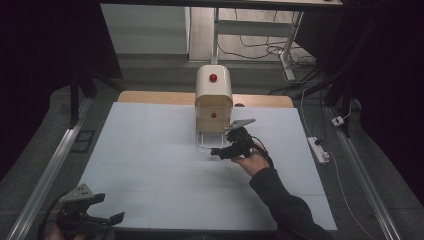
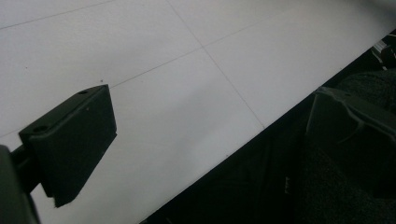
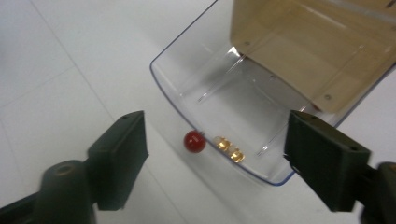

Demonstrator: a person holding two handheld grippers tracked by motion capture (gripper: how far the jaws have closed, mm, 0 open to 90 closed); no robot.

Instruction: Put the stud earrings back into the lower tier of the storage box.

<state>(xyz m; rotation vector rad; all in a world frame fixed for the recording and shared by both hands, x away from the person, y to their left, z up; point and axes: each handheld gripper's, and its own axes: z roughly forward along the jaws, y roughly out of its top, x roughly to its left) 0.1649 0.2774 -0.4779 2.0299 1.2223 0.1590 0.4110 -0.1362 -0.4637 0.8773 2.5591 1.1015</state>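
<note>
Two black jaws of my right gripper (image 3: 215, 154) stood wide apart and released, with nothing between them but a small red knob (image 3: 194, 141) on the front of a clear drawer (image 3: 243, 93). That drawer was smooth, see-through plastic with a rounded front rim, pulled out from a tan cabinet (image 3: 303, 42); two brass fittings sat just behind the knob. From above I saw the right gripper (image 1: 220, 151) just off the drawer's front, the cabinet (image 1: 214, 97) a cream, round-topped box with a second red knob (image 1: 213, 77) higher up. White matte table (image 1: 150, 160) lay open on all sides of it. My left gripper (image 1: 107, 209) hung at the near left corner; its own view showed one jaw over the table edge (image 2: 233, 144), the other over dark floor, spread and empty.
</note>
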